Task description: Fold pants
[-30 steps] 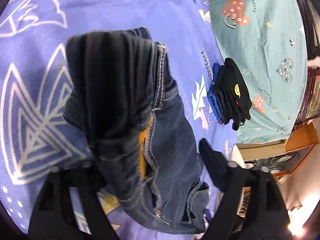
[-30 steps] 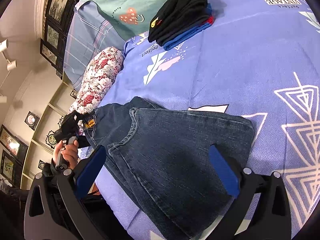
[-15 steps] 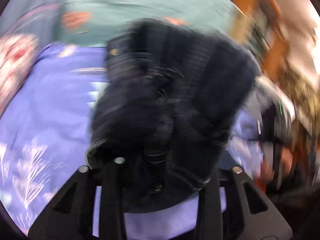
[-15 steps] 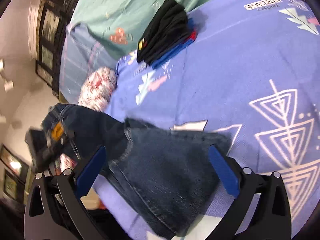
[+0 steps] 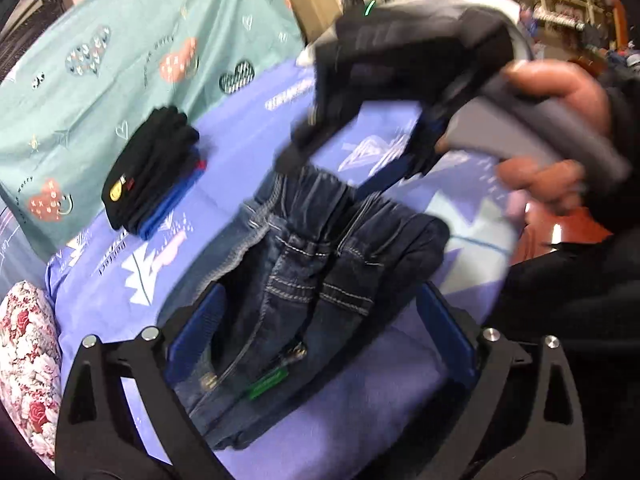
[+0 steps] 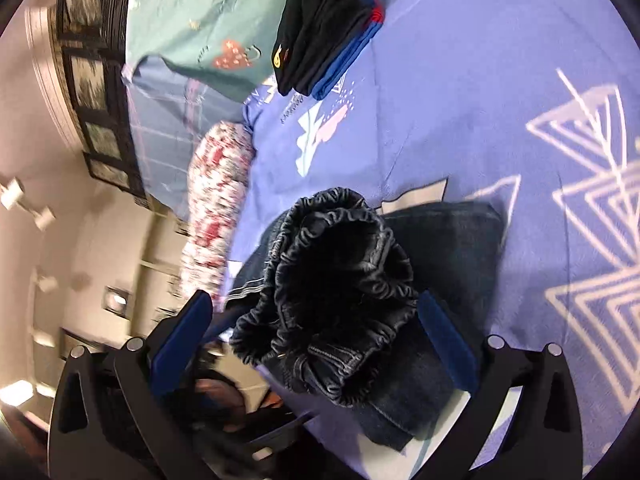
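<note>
Dark blue jeans (image 5: 312, 276) lie folded in a bundle on the purple bedsheet (image 5: 360, 412). Their elastic waistband stands up in a bunch in the right wrist view (image 6: 340, 280). My left gripper (image 5: 320, 332) is open, its blue pads on either side of the waistband end, not clamping it. My right gripper (image 6: 316, 332) is open too, its pads either side of the raised waistband. The right gripper, held in a hand, also shows in the left wrist view (image 5: 400, 76), above the far end of the jeans.
A stack of folded black and blue clothes (image 5: 152, 176) lies further up the bed, also in the right wrist view (image 6: 324, 24). A teal patterned sheet (image 5: 120, 60) lies behind it. A floral pillow (image 6: 216, 200) sits at the bed's left edge.
The left gripper swung the waistband end of the jeans up and over onto the folded legs and let it go. The right gripper moved in over the bundle.
</note>
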The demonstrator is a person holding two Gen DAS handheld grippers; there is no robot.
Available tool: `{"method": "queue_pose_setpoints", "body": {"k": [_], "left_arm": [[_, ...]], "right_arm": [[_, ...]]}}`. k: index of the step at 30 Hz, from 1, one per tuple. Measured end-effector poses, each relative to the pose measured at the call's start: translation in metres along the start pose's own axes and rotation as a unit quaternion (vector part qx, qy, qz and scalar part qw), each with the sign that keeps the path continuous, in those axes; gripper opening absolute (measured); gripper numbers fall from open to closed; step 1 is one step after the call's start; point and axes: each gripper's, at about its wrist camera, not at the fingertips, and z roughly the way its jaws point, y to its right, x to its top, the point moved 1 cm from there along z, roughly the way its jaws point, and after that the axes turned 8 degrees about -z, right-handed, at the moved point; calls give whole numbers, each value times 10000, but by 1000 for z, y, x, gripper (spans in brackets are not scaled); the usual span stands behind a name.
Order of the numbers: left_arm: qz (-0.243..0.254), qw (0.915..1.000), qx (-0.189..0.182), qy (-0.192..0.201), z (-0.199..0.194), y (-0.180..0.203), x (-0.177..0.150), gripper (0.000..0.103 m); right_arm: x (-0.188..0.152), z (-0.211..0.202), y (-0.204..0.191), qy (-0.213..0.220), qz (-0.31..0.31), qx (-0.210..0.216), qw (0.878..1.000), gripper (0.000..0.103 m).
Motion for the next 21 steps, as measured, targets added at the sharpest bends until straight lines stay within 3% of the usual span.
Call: {"method": "queue_pose_setpoints", "body": {"k": [3,5,7,9,11,13,15,18,20,21], "left_arm": [[-621,9980,-84,45,-14,-31,1,101],[-1110,9938,-104,29,-12,-61,-2,101],[-1779,9840,-128,48,-13,-93,-12,101],[-2421,9688,-511,119,-7,-117,-19,101],[-2745,9578,-847,90,7,-129,-24,101],[-2855,9540,-913,-43,28,-131,-27,101],[-2907,9513,-998,-240,46,-125,-29,101],[-2633,9614,-768,-219,51,-112,-32,101],[-2555,9640,-691,-235,50,-108,-31,101],[-2592,9628,-735,-229,50,-113,-30,101]], "right_arm": [[6,13,-8,-440,-219,-519,9974,102],[4,13,-9,-562,-287,-646,9959,102],[2,11,-6,-662,-314,-761,9944,102],[-1,8,2,-666,-173,-771,9946,102],[-2,8,7,-636,-23,-502,9967,102],[-3,22,5,-856,108,-56,9963,102],[-1,36,-4,-1082,-99,-97,9940,102],[7,50,-7,-1048,-30,160,9944,102],[7,60,-9,-1082,-182,43,9940,102],[6,61,-13,-1039,-304,-96,9941,89]]}}
